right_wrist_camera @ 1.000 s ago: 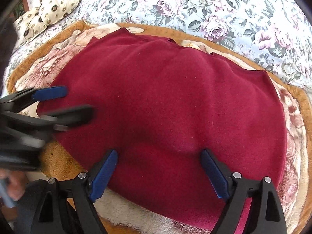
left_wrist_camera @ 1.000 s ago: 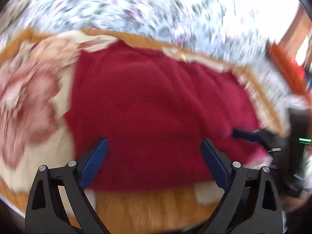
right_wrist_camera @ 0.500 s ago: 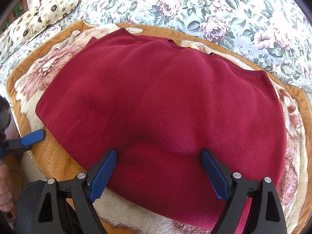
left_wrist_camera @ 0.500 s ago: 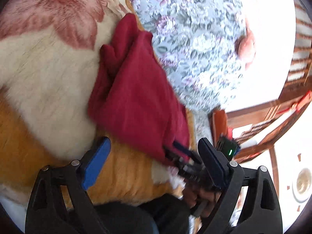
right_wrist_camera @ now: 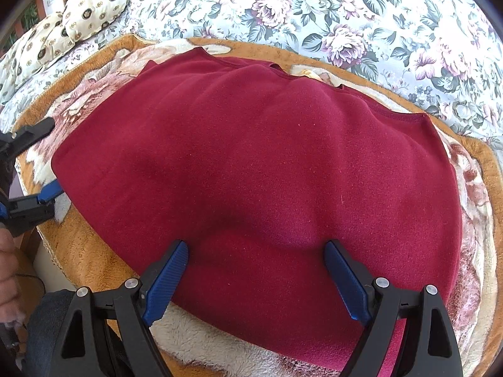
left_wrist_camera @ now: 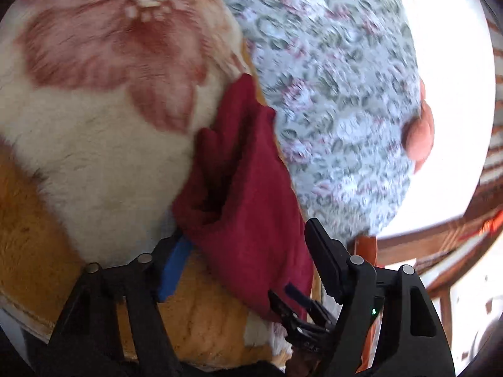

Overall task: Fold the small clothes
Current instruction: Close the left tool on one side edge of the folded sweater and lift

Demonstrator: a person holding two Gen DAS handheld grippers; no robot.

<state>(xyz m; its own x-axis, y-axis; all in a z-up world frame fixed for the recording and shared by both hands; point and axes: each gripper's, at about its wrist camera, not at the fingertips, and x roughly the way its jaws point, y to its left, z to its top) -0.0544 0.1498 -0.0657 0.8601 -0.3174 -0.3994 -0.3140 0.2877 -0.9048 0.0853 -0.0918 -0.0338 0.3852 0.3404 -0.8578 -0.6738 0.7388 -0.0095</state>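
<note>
A dark red knit garment (right_wrist_camera: 257,163) lies spread flat on a plush blanket (right_wrist_camera: 94,251). My right gripper (right_wrist_camera: 256,248) hovers open over the garment's near hem, with nothing pinched between its blue pads. My left gripper (right_wrist_camera: 50,157) is turned on its side at the garment's left corner. In the left wrist view that corner (left_wrist_camera: 239,207) sits between the left gripper's (left_wrist_camera: 248,235) fingers. Its jaws are closing, with a gap still showing beside the cloth. The right gripper (left_wrist_camera: 295,304) shows low in that view, at the garment's far end.
The blanket has an orange border and a rose pattern and lies on a floral bedsheet (right_wrist_camera: 345,6). Two patterned pillows (right_wrist_camera: 88,9) sit at the back left. A person's hand (right_wrist_camera: 9,270) and a denim knee (right_wrist_camera: 47,320) are at the near left. Wooden rails (left_wrist_camera: 440,235) stand beyond the bed.
The left gripper rolled onto its side, dropped to the garment's left corner and narrowed its jaws around it. The right gripper and the garment stayed put.
</note>
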